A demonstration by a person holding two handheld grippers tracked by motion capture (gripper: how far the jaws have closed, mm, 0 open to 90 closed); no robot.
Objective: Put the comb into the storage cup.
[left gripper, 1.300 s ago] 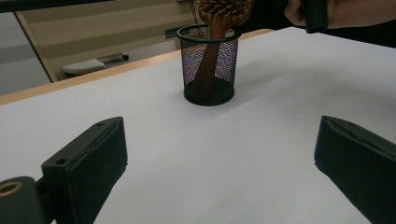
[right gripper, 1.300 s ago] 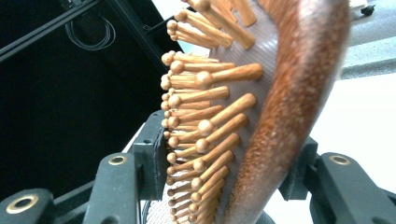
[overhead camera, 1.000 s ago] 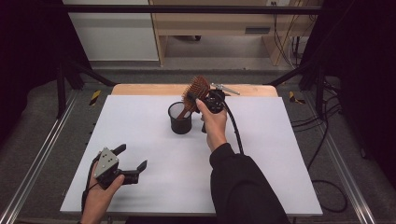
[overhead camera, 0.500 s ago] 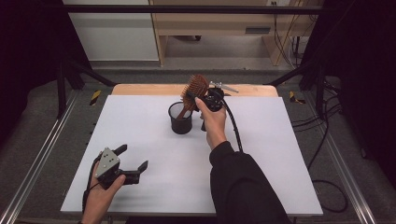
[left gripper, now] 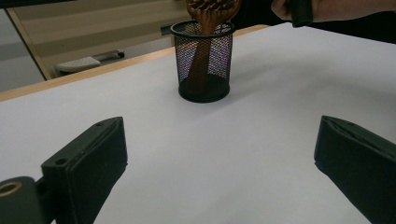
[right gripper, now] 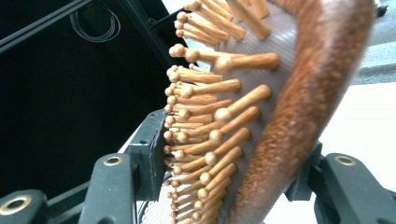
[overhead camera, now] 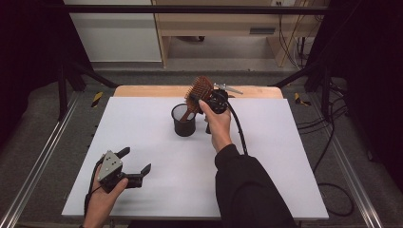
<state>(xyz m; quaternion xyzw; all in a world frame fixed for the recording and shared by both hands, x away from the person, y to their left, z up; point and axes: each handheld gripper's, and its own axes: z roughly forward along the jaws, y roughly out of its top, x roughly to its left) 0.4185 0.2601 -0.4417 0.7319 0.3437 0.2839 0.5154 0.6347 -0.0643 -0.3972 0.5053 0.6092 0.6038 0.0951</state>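
Observation:
A brown wooden hairbrush (overhead camera: 202,88) stands tilted in a black mesh cup (overhead camera: 183,121) at the back middle of the white table (overhead camera: 142,118). Its handle (left gripper: 201,65) reaches the cup's (left gripper: 224,56) bottom. My right gripper (overhead camera: 197,96) is at the brush head from the right. In the right gripper view the head (right gripper: 299,116) sits between my jaws (right gripper: 224,168), one pad on the bristle tips, the other on its back; the jaws have just been opening slightly. My left gripper (overhead camera: 137,159) rests open near the front left, its jaws (left gripper: 219,154) wide apart with nothing between them.
A metal tool (overhead camera: 228,88) lies on the wooden strip (overhead camera: 142,90) behind the white top. The right gripper's cable (overhead camera: 240,135) runs back along the forearm. A flat grey object (left gripper: 88,60) lies beyond the table's far edge.

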